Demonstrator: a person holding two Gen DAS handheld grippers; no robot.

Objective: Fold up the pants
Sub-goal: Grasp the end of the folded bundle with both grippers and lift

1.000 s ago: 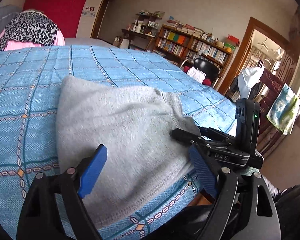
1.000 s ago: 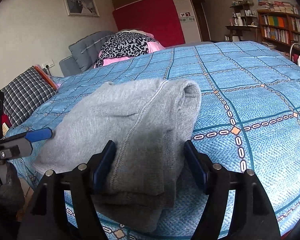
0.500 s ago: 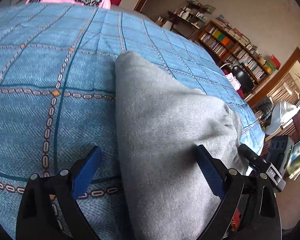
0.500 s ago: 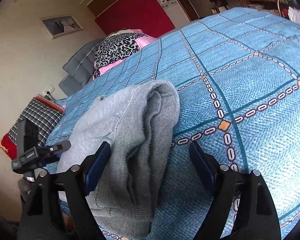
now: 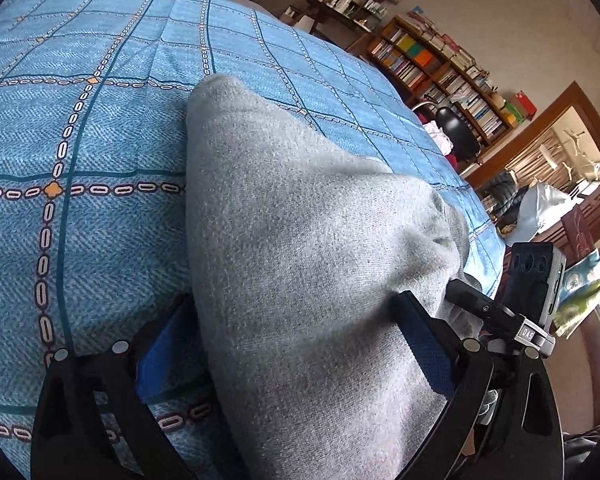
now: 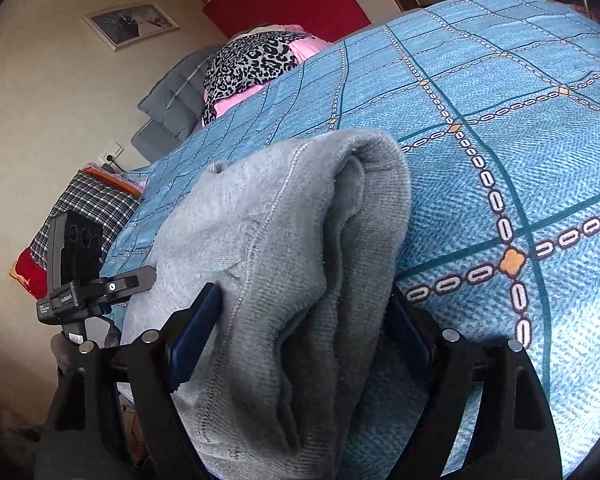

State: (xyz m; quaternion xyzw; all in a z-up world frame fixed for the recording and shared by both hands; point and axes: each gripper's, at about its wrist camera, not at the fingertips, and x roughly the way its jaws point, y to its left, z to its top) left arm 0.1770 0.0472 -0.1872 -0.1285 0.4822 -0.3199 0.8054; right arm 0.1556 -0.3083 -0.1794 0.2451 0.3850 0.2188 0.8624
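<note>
We have the grey pants [image 5: 308, 264] bunched at the near edge of the bed [image 5: 80, 140], the left gripper [image 5: 296, 344] and right gripper [image 6: 300, 336] both spread around the folds — not pinching. Closing now, we'd likely catch uneven layers — the fold would slump. Only "DAS" reads.
</note>
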